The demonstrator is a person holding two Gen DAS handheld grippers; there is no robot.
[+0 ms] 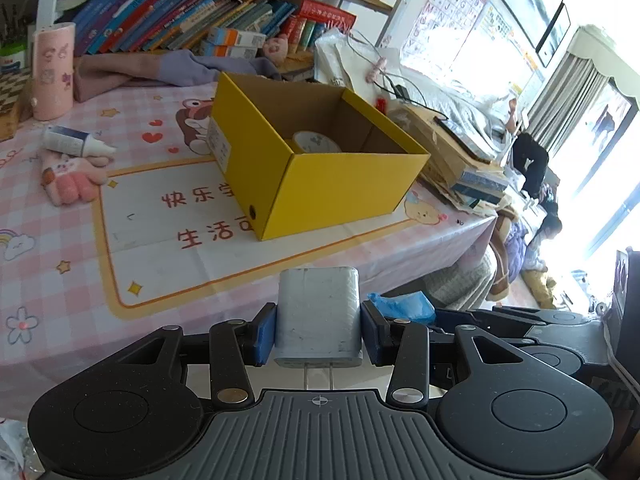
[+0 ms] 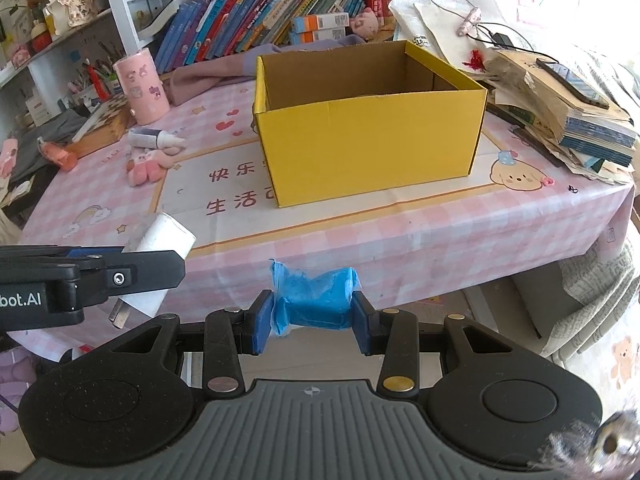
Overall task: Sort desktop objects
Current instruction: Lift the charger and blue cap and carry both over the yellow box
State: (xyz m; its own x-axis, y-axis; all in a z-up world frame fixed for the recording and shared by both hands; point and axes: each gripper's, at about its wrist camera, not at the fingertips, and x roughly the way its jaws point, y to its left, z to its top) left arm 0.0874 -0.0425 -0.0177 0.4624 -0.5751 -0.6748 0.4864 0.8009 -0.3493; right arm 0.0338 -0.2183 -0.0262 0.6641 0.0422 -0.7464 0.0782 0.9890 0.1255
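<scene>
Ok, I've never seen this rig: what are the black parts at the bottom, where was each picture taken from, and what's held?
No robot here: a person carries two hand-held grippers, each with a camera looking along its fingers. The black parts are the grippers themselves. The left-wrist picture shows the left gripper clamped on a white charger plug. The right-wrist picture shows the right gripper squeezing a blue plastic bundle. Ahead, on the pink checked tablecloth, stands an open yellow box holding a tape roll. Beside it lie a white tube, a pink plush toy and a pink cylinder.
</scene>
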